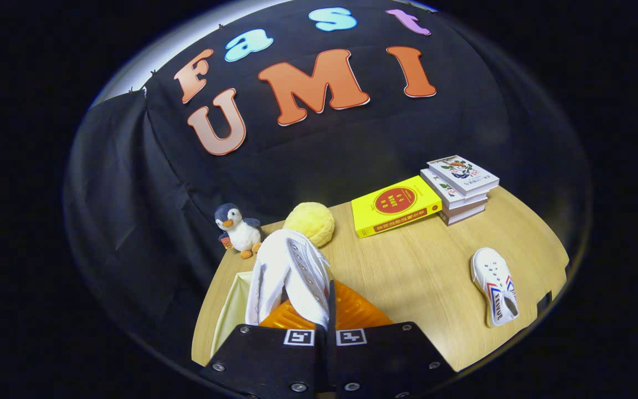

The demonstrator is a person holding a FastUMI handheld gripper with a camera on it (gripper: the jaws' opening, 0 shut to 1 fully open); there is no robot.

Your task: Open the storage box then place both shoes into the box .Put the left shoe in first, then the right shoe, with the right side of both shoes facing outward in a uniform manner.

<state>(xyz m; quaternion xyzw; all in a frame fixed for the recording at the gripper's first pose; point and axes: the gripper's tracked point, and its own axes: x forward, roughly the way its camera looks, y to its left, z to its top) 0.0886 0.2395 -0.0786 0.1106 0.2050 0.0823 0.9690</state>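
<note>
Holding a white shoe [288, 274] right now, pinched at its edge in my hand-held gripper [325, 332], fingers squeezed nearly together on it. It sticks up and away from the fingers, sole side toward 9 o'clock and the eyelet side toward 3 o'clock, hanging over the storage box [230, 310]. That box sits just ahead of the fingers, with a pale cream wall showing at 9 o'clock of the shoe and a ribbed orange part [352, 310] right under the shoe. Can't tell from here whether the shoe touches the orange part or floats just above it.

The other shoe [493, 285] lies flat on the wooden surface [407, 266], well apart at about 3 o'clock of the one I'm holding; it's white with red and blue stripes on the side, opening pointing back toward me.

Beyond the held shoe, at 12 o'clock, there's a fuzzy yellow ball [309, 223], and a little penguin plush [237, 228] stands near it at roughly 10 o'clock. Farther back, around 1 to 2 o'clock, a yellow book [395, 206] lies flat, with a small stack of books [460, 188] just beside it.
</note>
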